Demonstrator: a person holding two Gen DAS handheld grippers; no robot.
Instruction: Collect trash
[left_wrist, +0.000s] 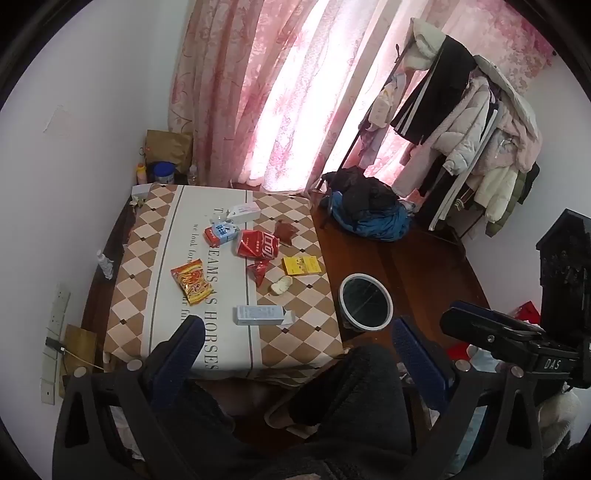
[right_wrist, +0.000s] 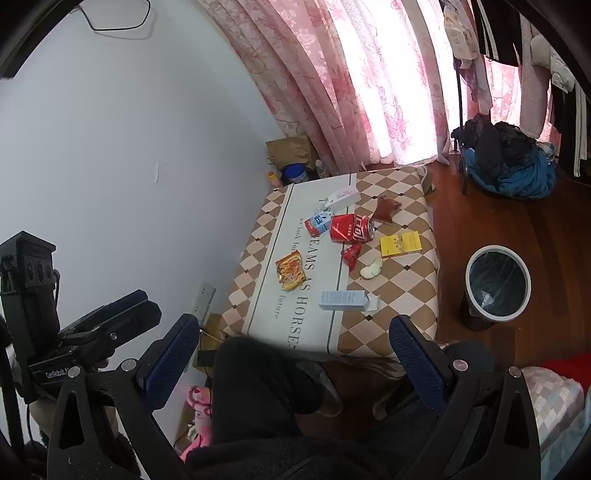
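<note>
Trash lies on the checkered tablecloth (left_wrist: 303, 332): a crushed red can (left_wrist: 257, 248) (right_wrist: 351, 228), a blue-and-red carton (left_wrist: 220, 235), an orange snack packet (left_wrist: 191, 281) (right_wrist: 290, 271), a yellow box (left_wrist: 301, 266), a red wrapper (left_wrist: 258, 271), a pale peel (left_wrist: 280, 285) and a white-blue box (left_wrist: 263, 315) (right_wrist: 341, 300). A white-rimmed bin (left_wrist: 365, 301) (right_wrist: 496, 282) stands on the floor to the table's right. My left gripper (left_wrist: 299, 354) and right gripper (right_wrist: 295, 358) hover open before the table's near edge, holding nothing.
A white box (left_wrist: 245, 213) and a brown sachet (left_wrist: 285, 232) lie farther back on the table. A pile of blue and black clothes (left_wrist: 369, 210) sits beyond the bin, beside a loaded clothes rack (left_wrist: 472, 129). The person's dark-trousered legs (left_wrist: 332, 406) fill the foreground.
</note>
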